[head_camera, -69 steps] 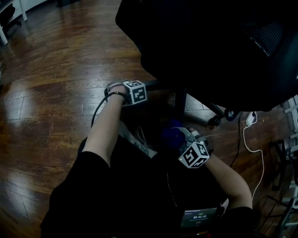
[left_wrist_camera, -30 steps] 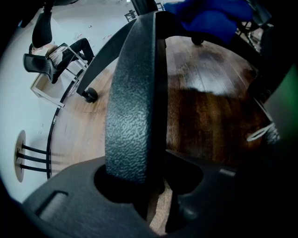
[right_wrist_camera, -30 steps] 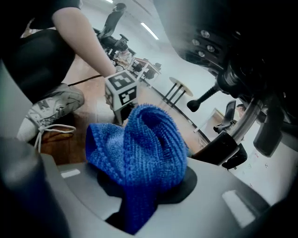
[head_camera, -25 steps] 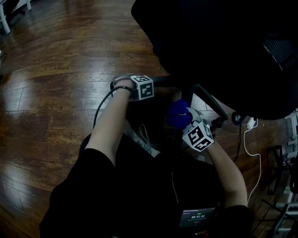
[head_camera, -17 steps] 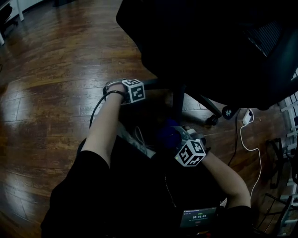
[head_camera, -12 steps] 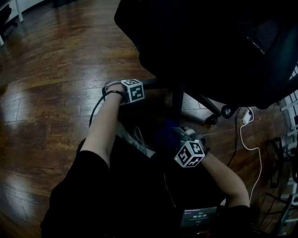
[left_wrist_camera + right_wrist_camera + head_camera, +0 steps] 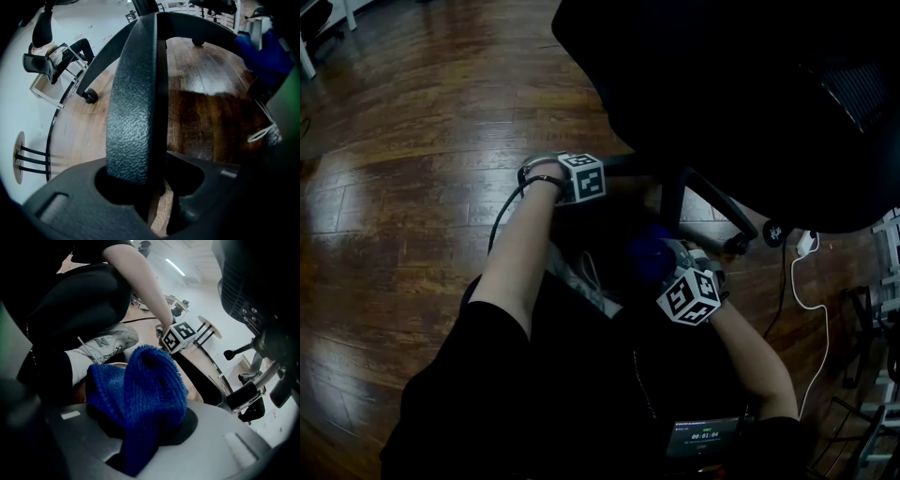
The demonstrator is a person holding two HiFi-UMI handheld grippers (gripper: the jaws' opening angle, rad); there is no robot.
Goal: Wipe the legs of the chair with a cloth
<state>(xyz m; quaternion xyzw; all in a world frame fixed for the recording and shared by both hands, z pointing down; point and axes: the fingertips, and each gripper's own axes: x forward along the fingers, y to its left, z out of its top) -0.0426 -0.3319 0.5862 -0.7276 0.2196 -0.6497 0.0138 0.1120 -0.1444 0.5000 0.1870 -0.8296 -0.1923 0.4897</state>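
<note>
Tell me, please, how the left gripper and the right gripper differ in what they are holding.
The left gripper clamps its jaws on a hard, textured black chair leg; the right gripper pinches a soft, bunched blue cloth in its jaws. In the head view the left gripper sits farther from the person's body than the right gripper. Both are shut on something.

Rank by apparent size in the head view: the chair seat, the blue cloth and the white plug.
Largest: chair seat, also nearest the camera.
Middle: blue cloth, partly hidden by the right gripper.
Smallest: white plug.
</note>
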